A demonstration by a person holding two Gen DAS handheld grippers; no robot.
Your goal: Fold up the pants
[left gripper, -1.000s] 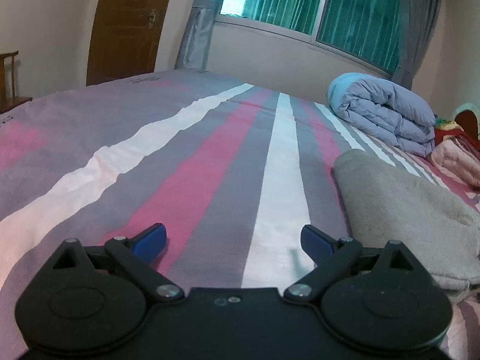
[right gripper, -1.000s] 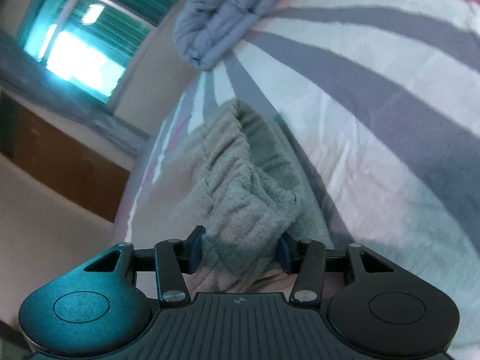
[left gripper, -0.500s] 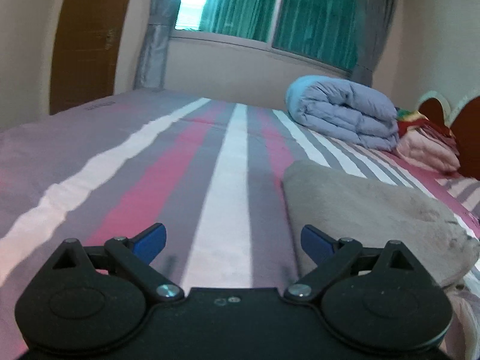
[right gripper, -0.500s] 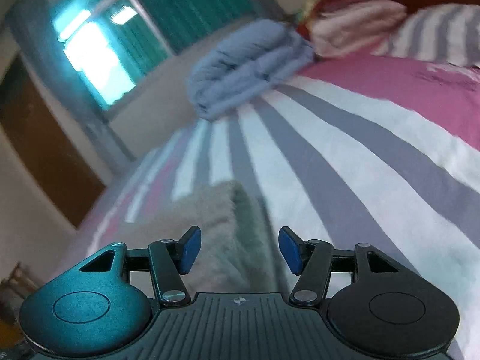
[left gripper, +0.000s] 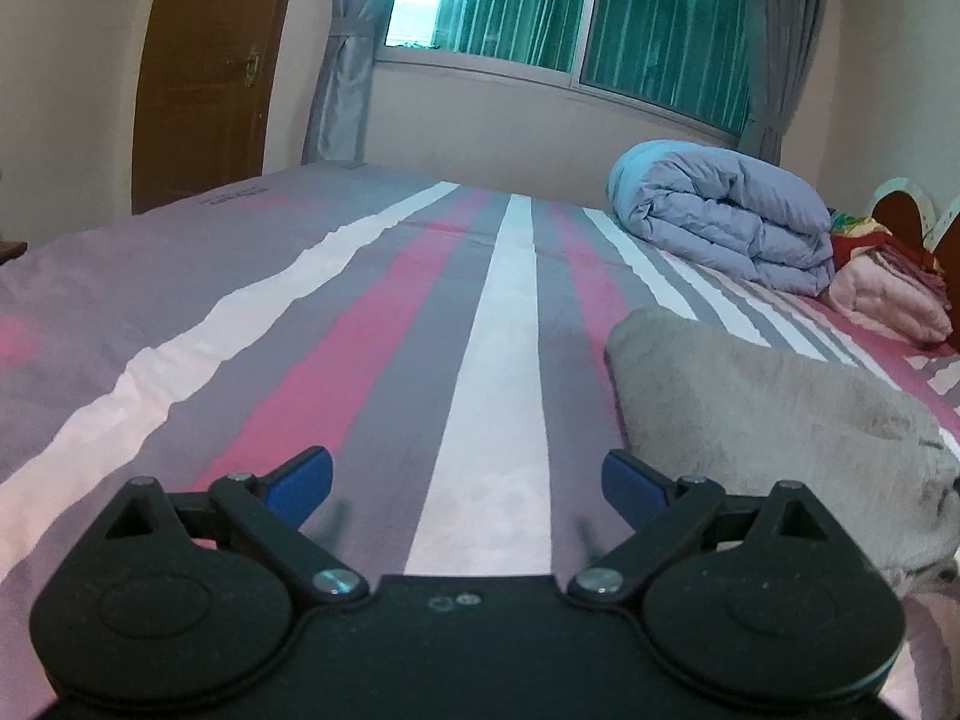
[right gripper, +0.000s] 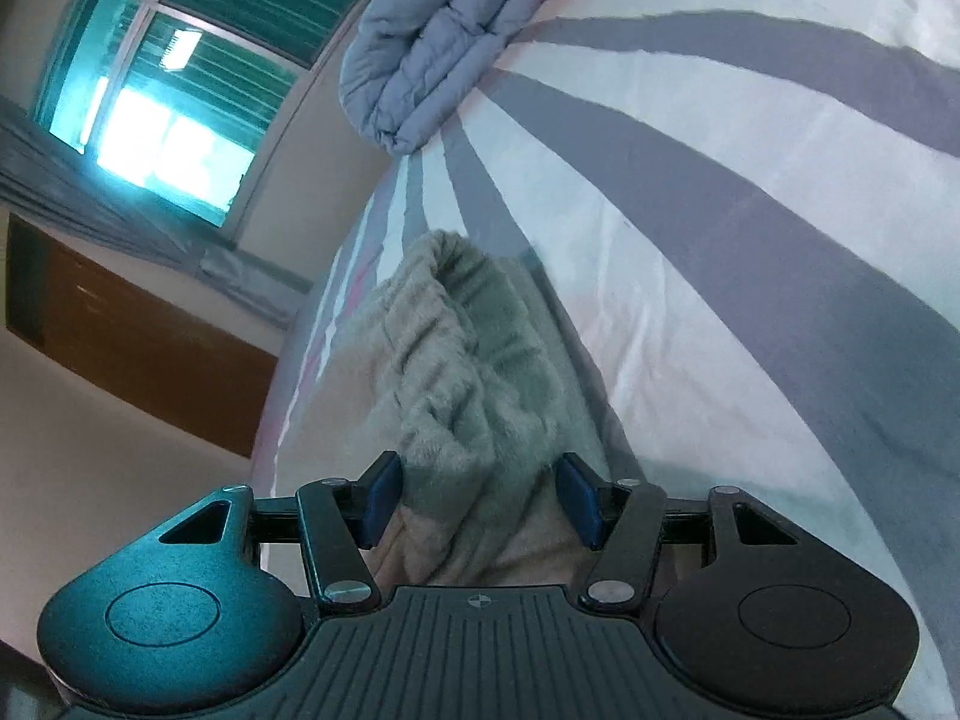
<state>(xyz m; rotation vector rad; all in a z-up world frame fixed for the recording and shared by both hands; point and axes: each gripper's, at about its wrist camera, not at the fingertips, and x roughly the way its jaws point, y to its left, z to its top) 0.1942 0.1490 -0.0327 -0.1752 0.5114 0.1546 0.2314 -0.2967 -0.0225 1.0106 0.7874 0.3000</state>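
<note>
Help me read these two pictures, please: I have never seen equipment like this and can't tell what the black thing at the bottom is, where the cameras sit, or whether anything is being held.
The black shapes are hand-held grippers, one in each of a person's hands, each with two blue-tipped fingers. A wide-angle camera on each gripper looks forward along its fingers, so the room looks curved.

In the left wrist view, the left gripper hangs over the striped bedsheet with its fingers spread wide and nothing between them. The grey fleece pants lie just to its right, a folded blue duvet farther back.

The right wrist view is tilted. The right gripper has a bunched part of the pants between its fingers; the fabric fills the gap, so it seems gripped, though I can't tell how firmly. The duvet shows at the top.
</note>
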